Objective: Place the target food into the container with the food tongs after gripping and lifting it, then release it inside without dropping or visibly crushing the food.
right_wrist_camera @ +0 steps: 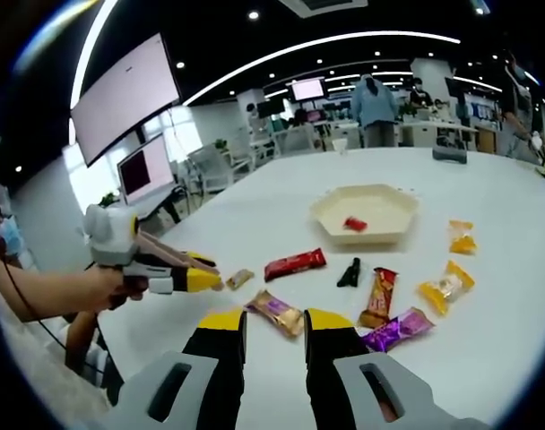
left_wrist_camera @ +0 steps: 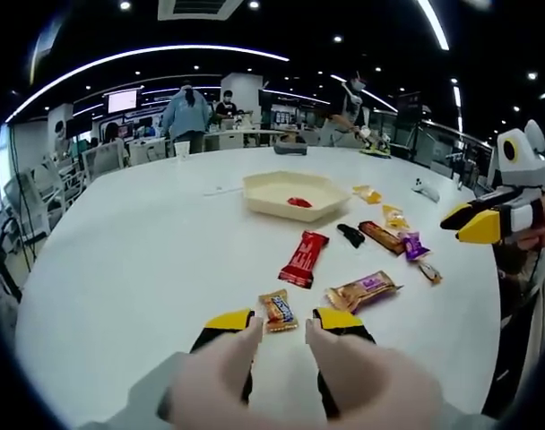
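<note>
A: Where does the food lie from your left gripper (left_wrist_camera: 282, 324)?

B: Straight ahead of it. In the left gripper view a small orange candy (left_wrist_camera: 278, 310) rests on the white tabletop (left_wrist_camera: 147, 260) between your two yellow tips. The jaws stand apart on either side of it and hold nothing yet. I cannot tell if a tip already touches the wrapper.

A: And its long axis?

B: It runs nearly along the jaws, away from you and a little tilted. So, I think, the jaws close across its short side.

A: Where is the container (left_wrist_camera: 293, 194)?

B: Further on, almost in the same line, well apart from the candy. It is a cream hexagonal tray with one red piece (left_wrist_camera: 299, 202) already inside. A red bar (left_wrist_camera: 304, 258) lies between the candy and the tray.

A: And the right gripper (right_wrist_camera: 275, 321)?

B: In the right gripper view its jaws are open too, with nothing held. A gold wrapped bar (right_wrist_camera: 276, 312) lies just in front, slanted across the gap. For the orange candy your left hand is the nearer one. I judge a gentle closing is enough, because the wrapper looks soft.
</note>
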A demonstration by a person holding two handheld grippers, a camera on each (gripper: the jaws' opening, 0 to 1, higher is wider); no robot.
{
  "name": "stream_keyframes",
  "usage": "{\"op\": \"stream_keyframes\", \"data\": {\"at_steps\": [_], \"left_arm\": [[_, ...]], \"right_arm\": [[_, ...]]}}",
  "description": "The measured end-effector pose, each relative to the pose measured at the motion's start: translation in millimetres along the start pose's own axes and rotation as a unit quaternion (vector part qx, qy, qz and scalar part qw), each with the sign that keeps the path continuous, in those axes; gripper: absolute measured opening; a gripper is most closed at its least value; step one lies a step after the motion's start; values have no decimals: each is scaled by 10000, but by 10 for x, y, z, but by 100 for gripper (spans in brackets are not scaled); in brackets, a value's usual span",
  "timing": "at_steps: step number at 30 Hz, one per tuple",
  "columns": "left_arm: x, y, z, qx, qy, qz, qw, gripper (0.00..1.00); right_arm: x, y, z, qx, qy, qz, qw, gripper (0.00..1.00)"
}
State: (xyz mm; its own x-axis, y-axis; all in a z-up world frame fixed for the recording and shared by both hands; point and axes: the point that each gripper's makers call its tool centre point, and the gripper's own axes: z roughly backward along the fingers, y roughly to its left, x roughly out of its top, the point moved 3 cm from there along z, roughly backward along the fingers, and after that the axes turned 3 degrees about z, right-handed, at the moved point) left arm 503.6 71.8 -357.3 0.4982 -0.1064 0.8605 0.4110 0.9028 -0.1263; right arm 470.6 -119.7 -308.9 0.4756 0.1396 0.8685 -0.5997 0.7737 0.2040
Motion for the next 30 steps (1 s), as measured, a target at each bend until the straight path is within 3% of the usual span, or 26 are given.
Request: {"op": "stream_keyframes", "data": {"at_steps": [30], "left_arm": [[46,-33,-10,-30,-20,16,10000,24]], "right_arm": [[26,-65,33,-38,-73,-16,10000,24]]}}
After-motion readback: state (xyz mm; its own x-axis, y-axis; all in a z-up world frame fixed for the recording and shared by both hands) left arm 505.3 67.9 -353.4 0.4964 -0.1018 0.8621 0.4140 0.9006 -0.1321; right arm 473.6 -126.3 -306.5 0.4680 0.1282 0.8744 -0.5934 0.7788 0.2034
